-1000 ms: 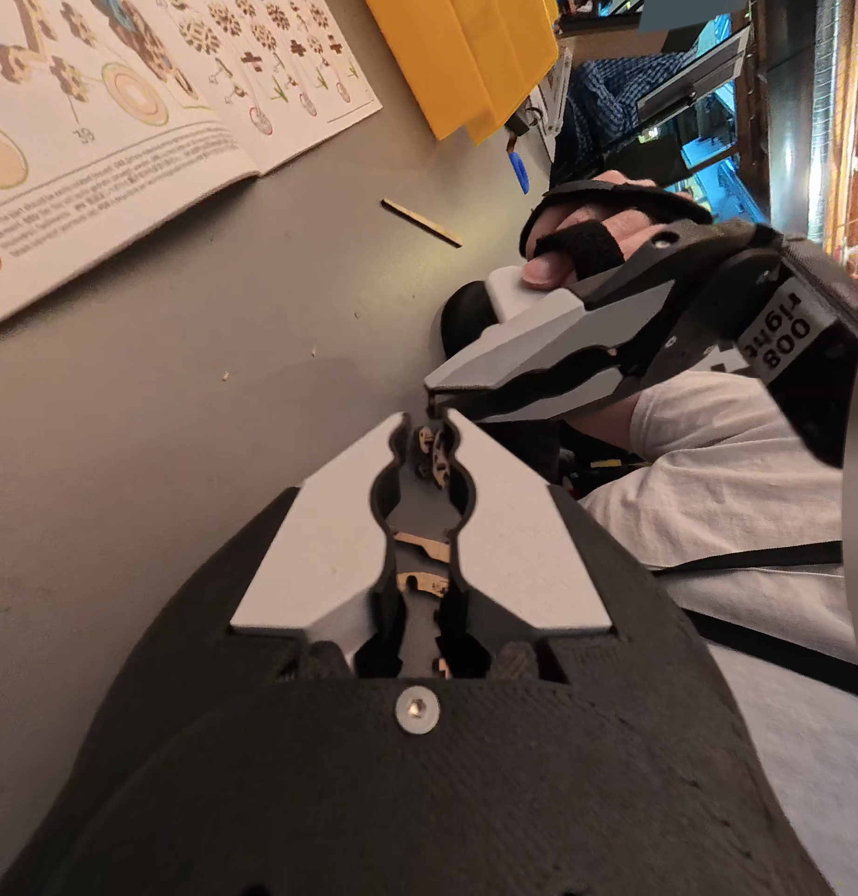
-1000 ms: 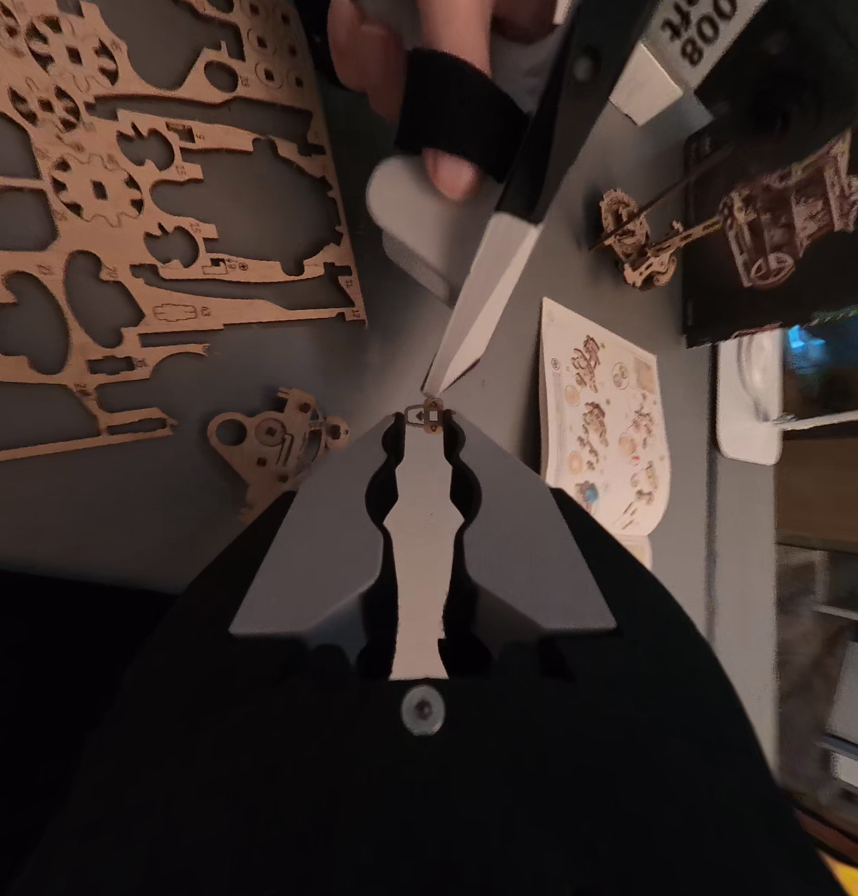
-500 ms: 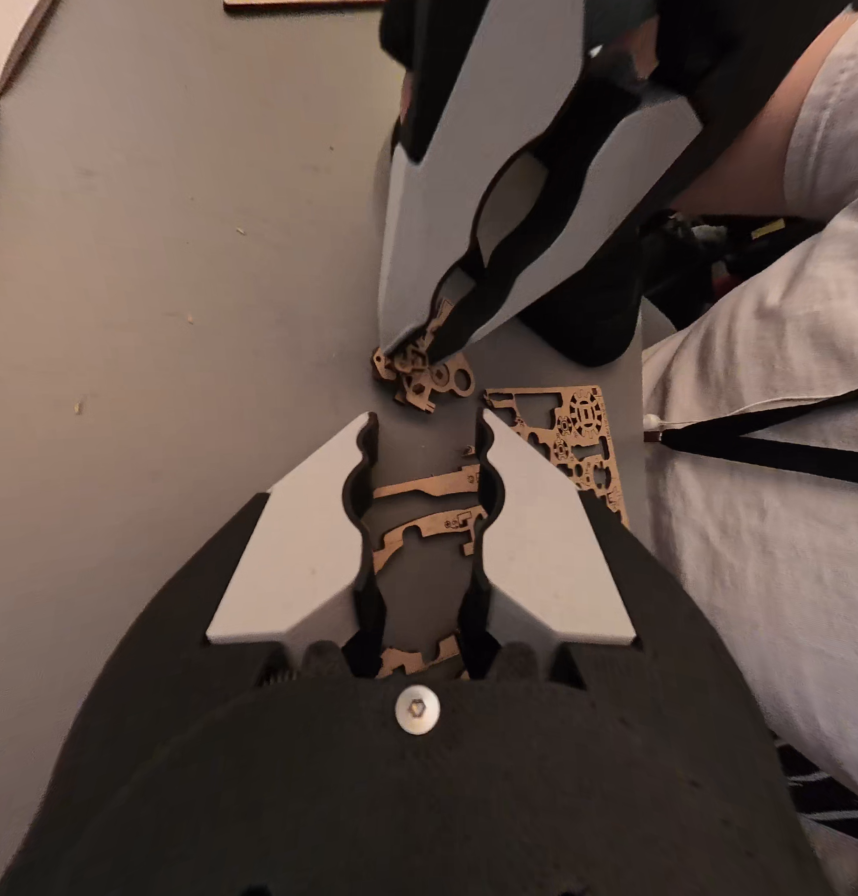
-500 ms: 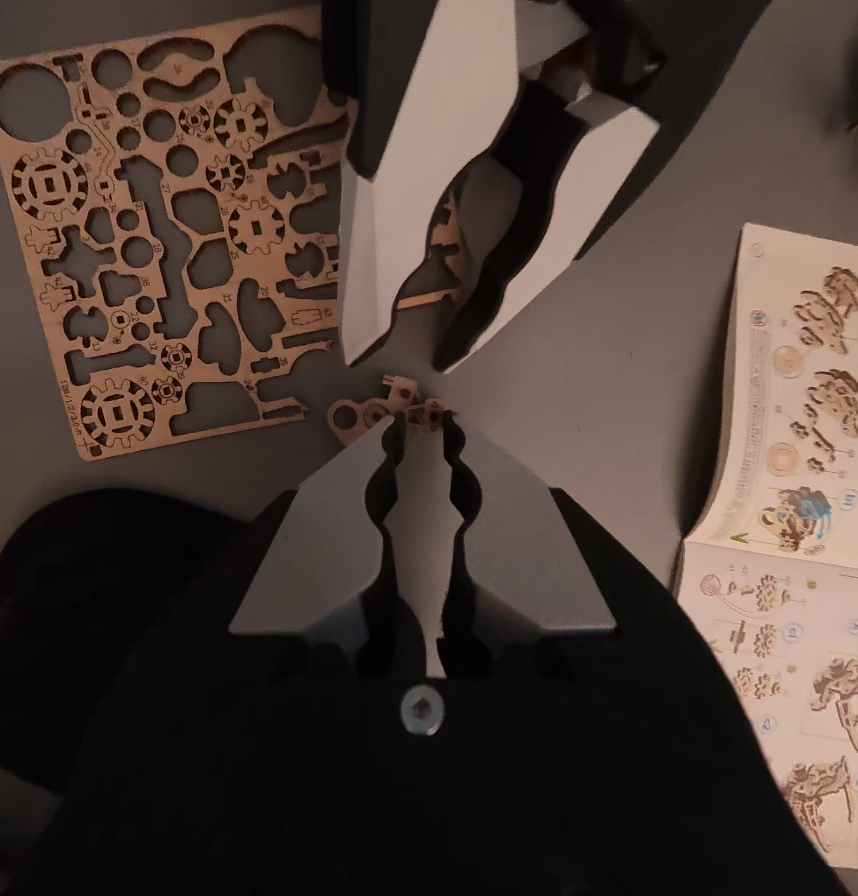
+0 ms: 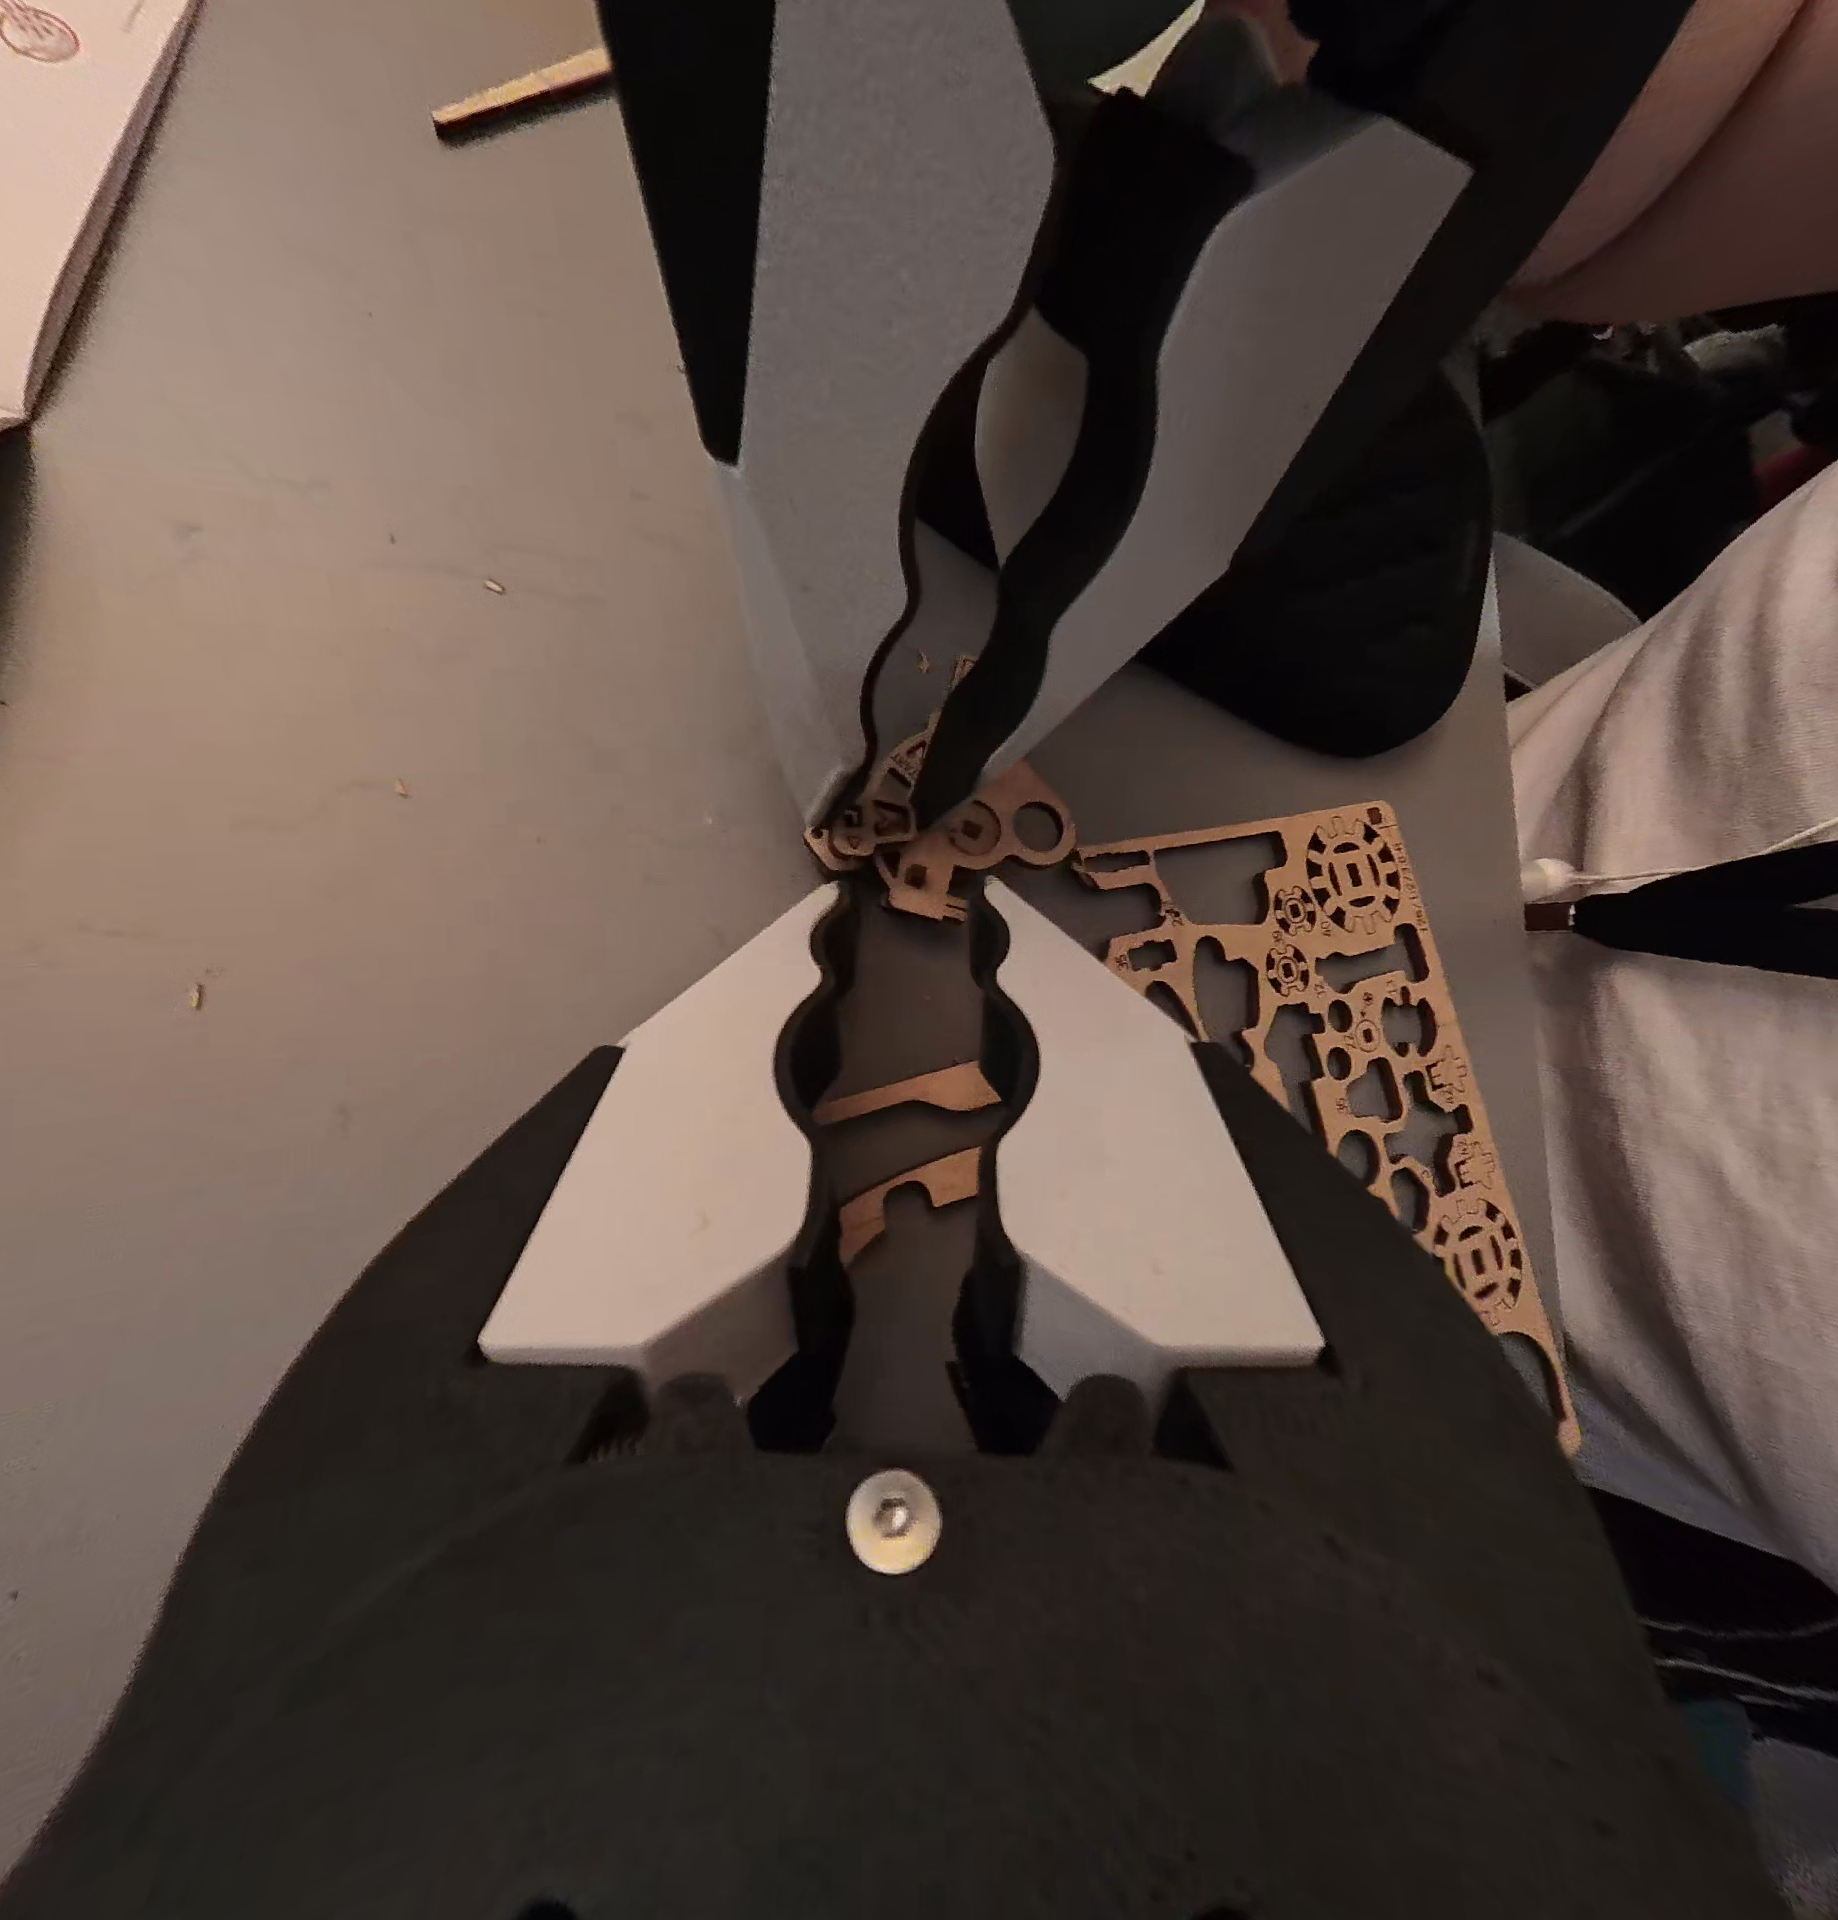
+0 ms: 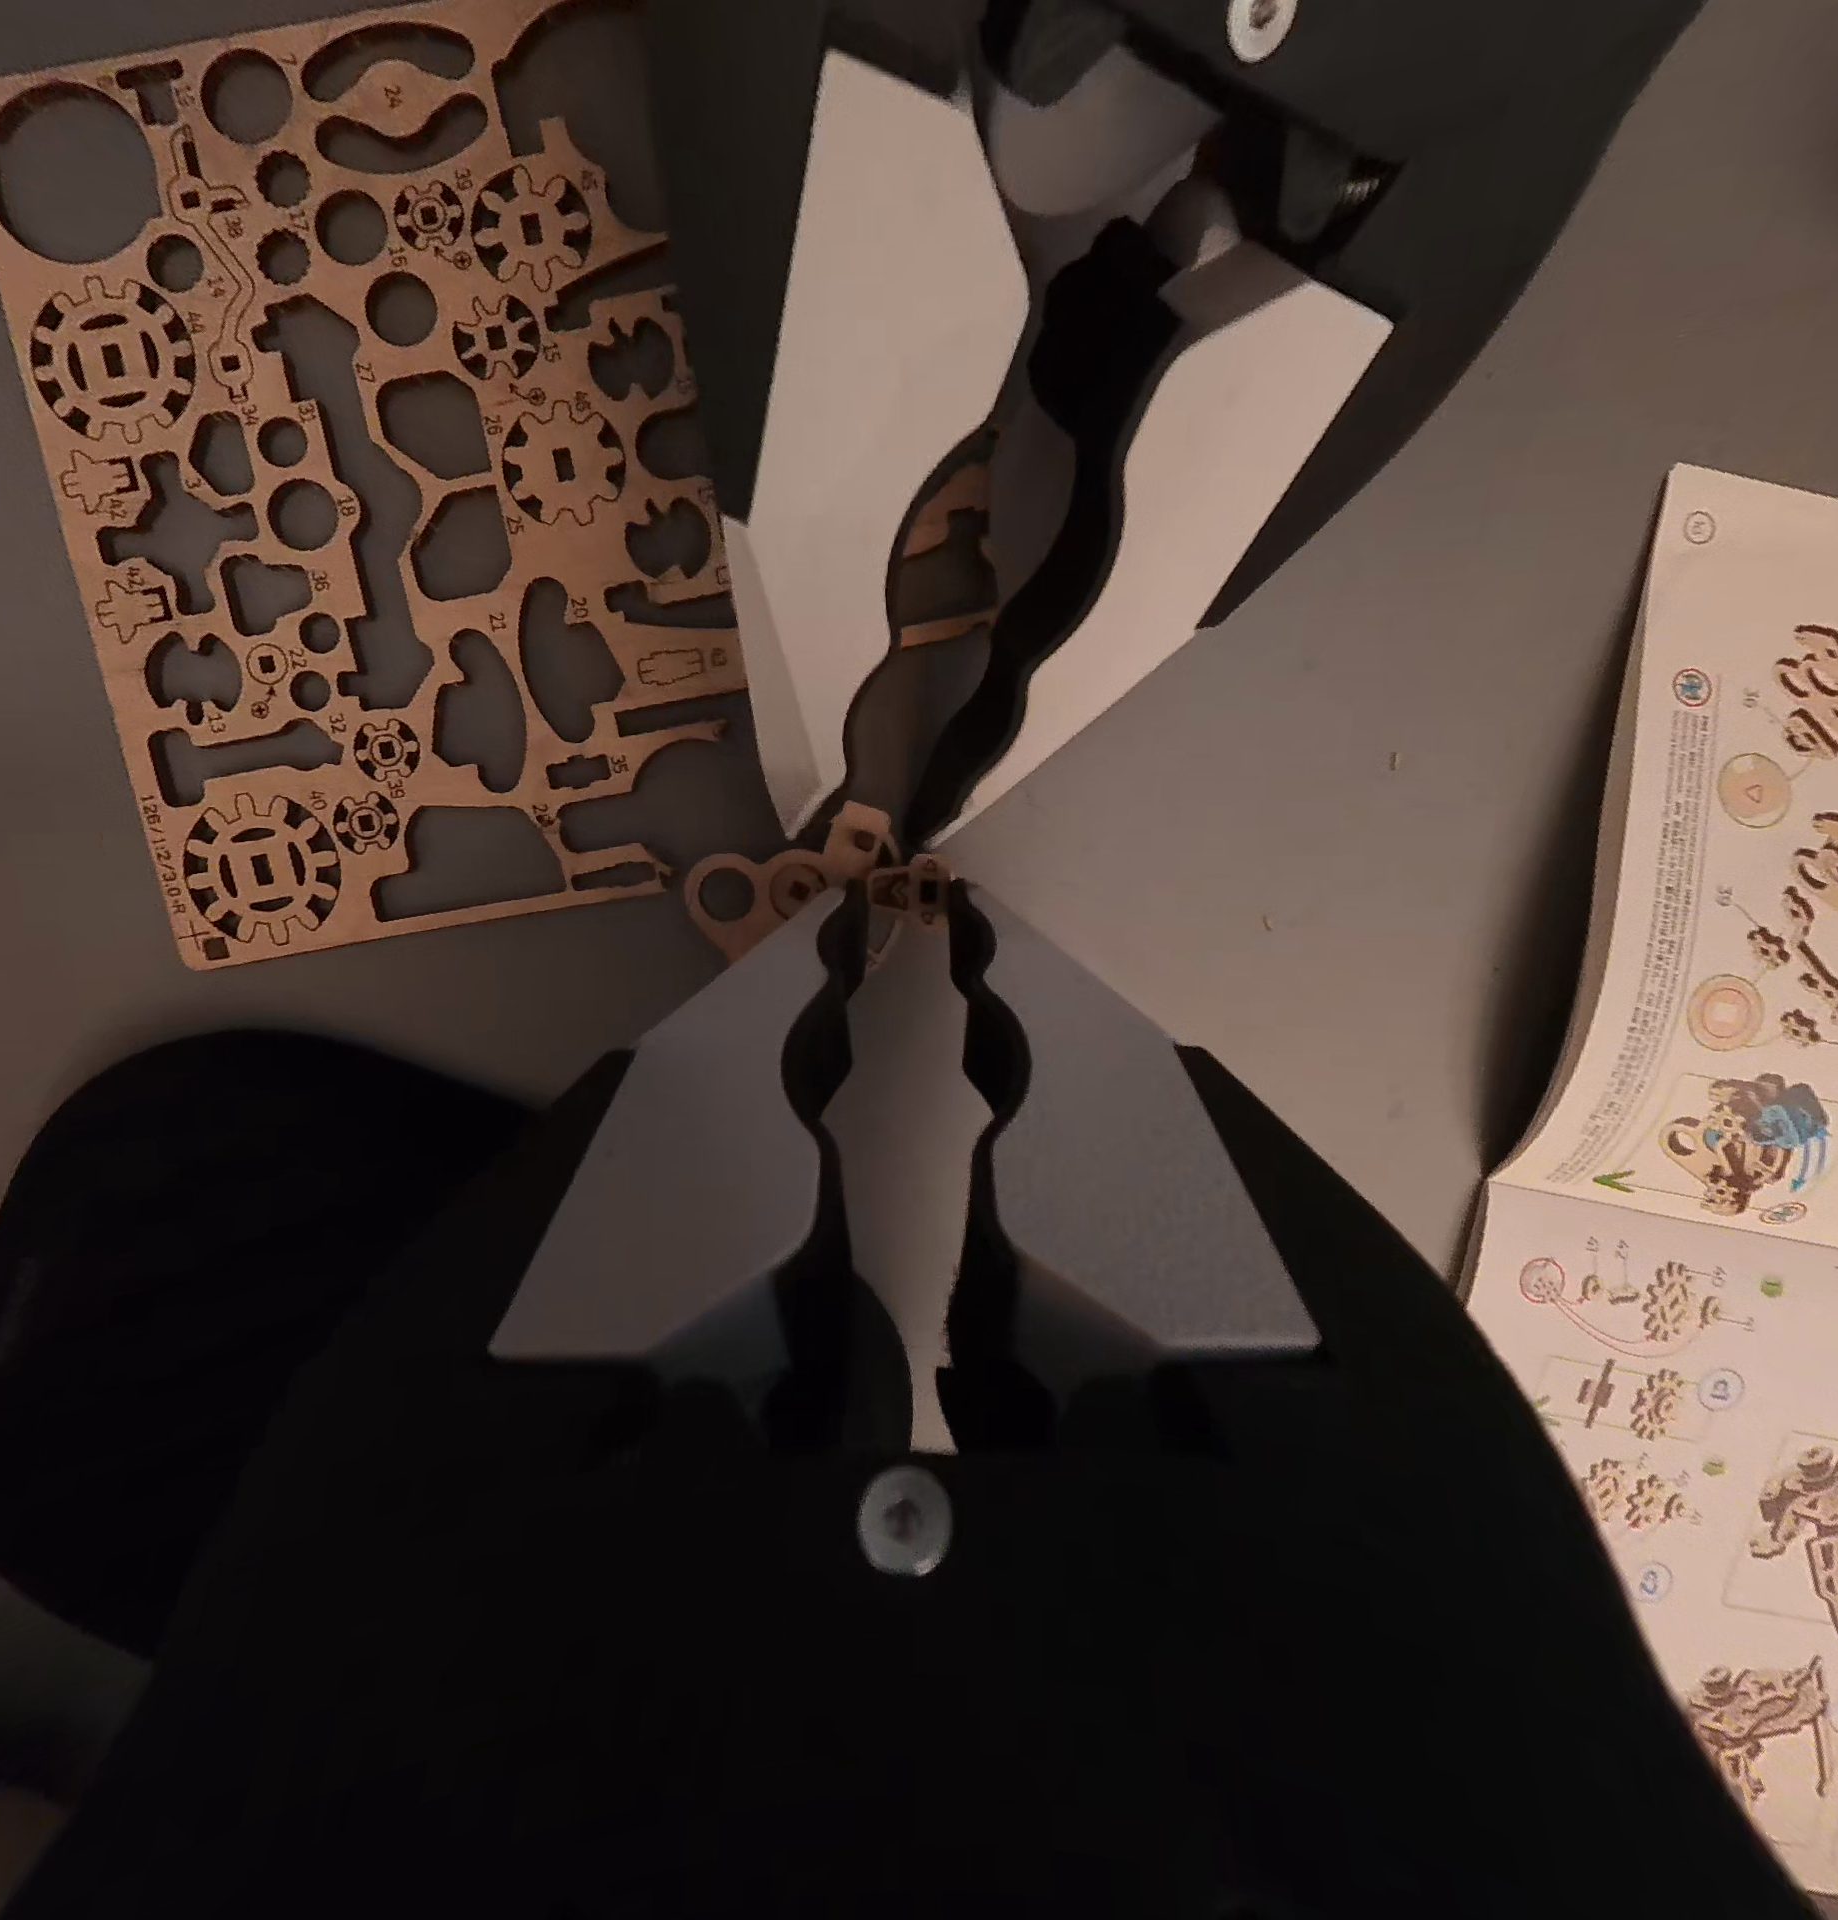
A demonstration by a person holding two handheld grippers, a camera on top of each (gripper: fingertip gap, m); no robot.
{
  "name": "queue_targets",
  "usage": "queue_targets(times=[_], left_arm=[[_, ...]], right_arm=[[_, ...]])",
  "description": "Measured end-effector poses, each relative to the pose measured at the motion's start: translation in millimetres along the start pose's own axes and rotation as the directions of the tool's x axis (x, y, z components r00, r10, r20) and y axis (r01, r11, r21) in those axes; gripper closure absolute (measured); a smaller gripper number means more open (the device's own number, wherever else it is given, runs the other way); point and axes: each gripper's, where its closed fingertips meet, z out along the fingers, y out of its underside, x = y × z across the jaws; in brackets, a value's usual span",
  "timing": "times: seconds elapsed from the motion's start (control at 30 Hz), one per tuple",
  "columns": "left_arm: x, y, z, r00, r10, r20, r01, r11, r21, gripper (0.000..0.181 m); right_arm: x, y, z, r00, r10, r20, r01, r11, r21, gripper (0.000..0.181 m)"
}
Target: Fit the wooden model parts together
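Observation:
A flat wooden assembly (image 5: 998,831) with round and square holes lies on the grey table; it also shows in the right wrist view (image 6: 749,894). My right gripper (image 6: 899,904) is shut on a small wooden piece (image 6: 899,891) and presses it against the assembly's end. It comes in from above in the left wrist view (image 5: 889,800). My left gripper (image 5: 913,899) faces it tip to tip. Its jaws are partly closed and flank the assembly's lower tab, with a gap still showing on one side. It also shows in the right wrist view (image 6: 884,826).
A punched-out wooden part sheet (image 6: 323,499) lies left of the assembly. An open instruction booklet (image 6: 1725,1039) lies to the right. Two curved wood strips (image 5: 904,1091) lie under my left gripper. A black object (image 6: 167,1247) sits near the table edge. A wood stick (image 5: 520,94) lies farther off.
My left gripper let go of the assembly, which now lies on the table. It has moved back up to it with narrower jaws. My right gripper brought the small piece onto the assembly.

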Motion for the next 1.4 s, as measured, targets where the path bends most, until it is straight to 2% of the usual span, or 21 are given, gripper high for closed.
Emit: queue_targets(times=[0.03,0.13,0.27,0.4,0.47,0.6,0.77,1.4], left_arm=[[0,0,0,1.0,0.003,-0.001,-0.003,1.0,0.0,0.161],[1,-1,-1,0.999,-0.032,-0.029,0.032,0.999,0.003,0.158],[-15,1,-12,0.984,-0.175,-0.036,0.176,0.984,0.029,0.164],[-14,-14,-14,0.918,-0.341,-0.201,0.367,0.924,0.108,0.164],[-17,-17,-12,0.902,-0.375,-0.215,0.404,0.908,0.112,0.164],[-24,-11,-5,0.928,-0.353,-0.121,0.364,0.928,0.084,0.166],[-22,-11,-2,0.916,-0.375,-0.141,0.388,0.919,0.077,0.171],[-21,-17,5,0.903,-0.393,-0.172,0.41,0.909,0.077,0.172]], right_arm=[[0,0,0,1.0,-0.006,0.001,0.006,1.0,-0.005,0.168],[0,0,0,1.0,-0.026,0.002,0.026,0.999,-0.038,0.168],[-1,0,0,0.999,-0.028,0.019,0.029,0.999,-0.045,0.168],[-1,1,0,0.999,0.0,0.04,0.002,0.999,-0.037,0.167],[-1,1,0,0.999,0.014,0.045,-0.012,1.0,-0.028,0.168],[-1,1,0,0.998,0.037,0.053,-0.037,0.999,-0.003,0.168],[-1,2,0,0.995,0.058,0.078,-0.06,0.998,0.03,0.168],[0,6,-4,0.968,0.148,0.203,-0.196,0.95,0.245,0.165]])
